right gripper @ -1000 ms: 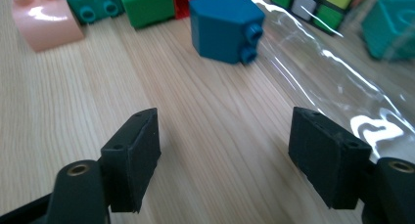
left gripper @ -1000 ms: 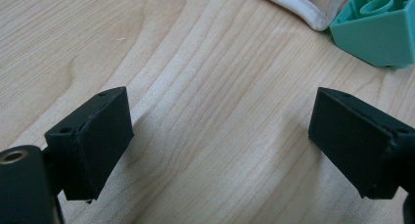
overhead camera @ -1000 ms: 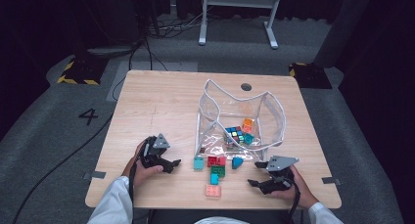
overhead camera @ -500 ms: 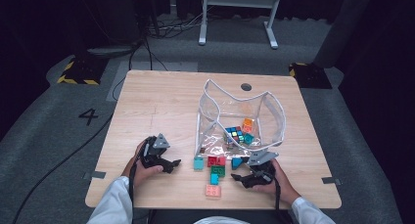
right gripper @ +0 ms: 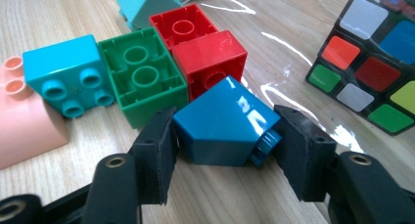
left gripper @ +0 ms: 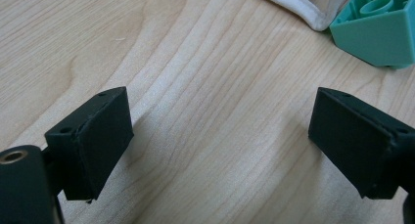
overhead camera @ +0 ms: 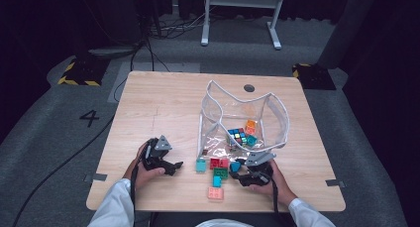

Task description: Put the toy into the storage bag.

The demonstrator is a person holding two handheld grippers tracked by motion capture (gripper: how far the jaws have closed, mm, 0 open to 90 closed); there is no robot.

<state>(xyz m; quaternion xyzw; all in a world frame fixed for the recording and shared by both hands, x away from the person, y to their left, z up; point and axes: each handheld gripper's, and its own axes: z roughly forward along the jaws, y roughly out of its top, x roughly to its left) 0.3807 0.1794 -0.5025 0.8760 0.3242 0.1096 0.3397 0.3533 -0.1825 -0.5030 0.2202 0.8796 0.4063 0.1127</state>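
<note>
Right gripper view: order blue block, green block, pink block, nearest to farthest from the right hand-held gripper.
1. Blue block: between the right hand-held gripper pads, which have just been closing on it.
2. Green block: up-left, beside the blue.
3. Pink block: far left edge.

a lab or recording studio: a lone wooden table stands on grey carpet, hazard-striped tape at ten o'clock, a floor number "4" at nine, cables and a white stand at twelve, dark surroundings.

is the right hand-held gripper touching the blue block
Touching. The right gripper view shows the right hand-held gripper with both pads pressed against opposite sides of the blue block, no gap.
</note>
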